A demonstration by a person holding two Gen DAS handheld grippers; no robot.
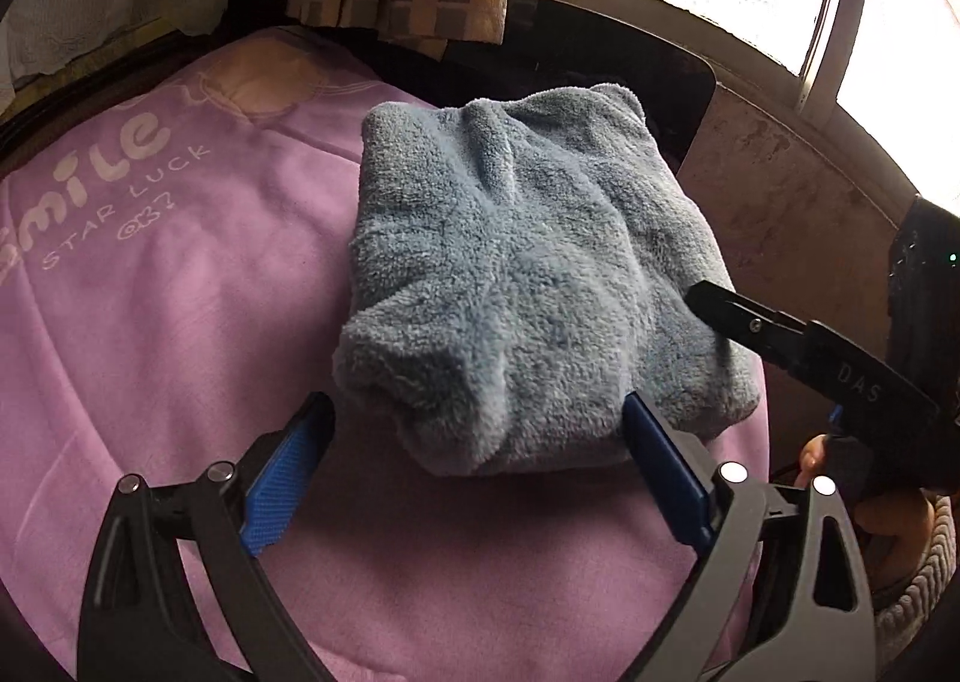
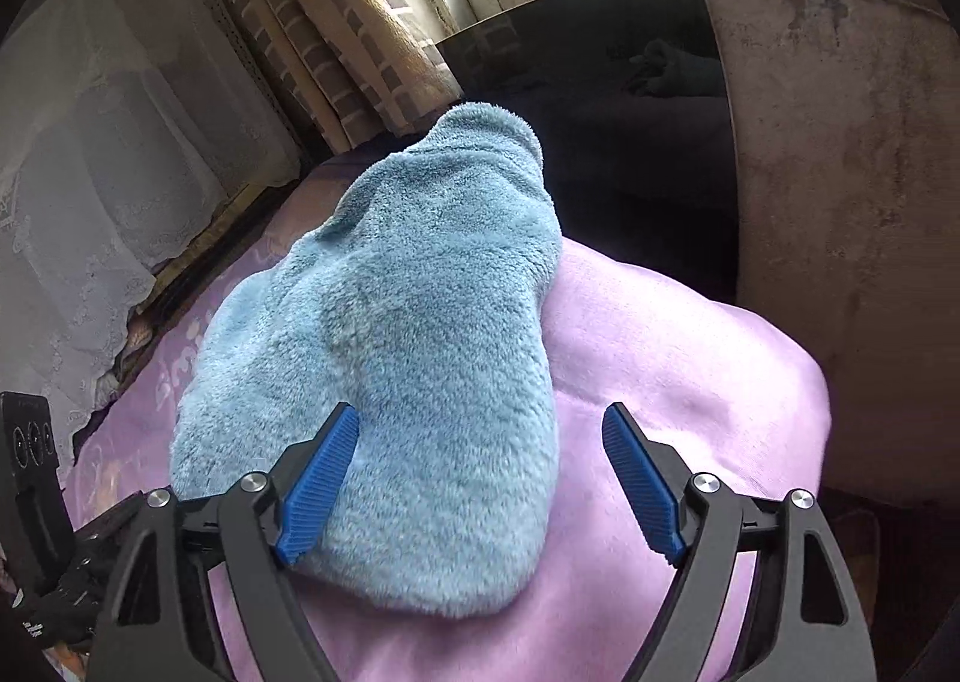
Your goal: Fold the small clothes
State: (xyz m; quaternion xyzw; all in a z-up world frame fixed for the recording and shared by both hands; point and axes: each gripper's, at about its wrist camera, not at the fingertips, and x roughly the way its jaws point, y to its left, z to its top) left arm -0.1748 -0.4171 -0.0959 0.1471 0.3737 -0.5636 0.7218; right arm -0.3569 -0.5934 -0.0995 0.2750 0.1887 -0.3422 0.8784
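Left wrist view: the left gripper (image 1: 477, 436) stands spread wide, its blue pads on either side of the near edge of the blue fleece garment (image 1: 528, 274), with the near corner of the cloth between them. The pads do not appear to press on the fleece; it looks let go, not pinched. From the right of the garment the black finger of the right gripper (image 1: 744, 322) reaches over its right edge, and a bit of the person's hand (image 1: 864, 496) shows behind it.

In the right wrist view the right gripper (image 2: 480, 472) is likewise spread. One pad lies against the fleece (image 2: 384, 358); the other is clear of it, over the purple blanket (image 2: 672, 334). Nothing is grasped.

The garment itself lies on the purple blanket as a compact, thick bundle, edges rounded and doubled over, with some creases across its top. Its far end reaches toward the dark glass tabletop (image 2: 630, 100) behind it.

Judging from that shape, the folding of this piece is largely done, and both tools seem to have set it down. What may be left is a little smoothing or squaring of the bundle, or moving it aside. No other small clothes are visible near the garment, so whether more remain cannot be told.
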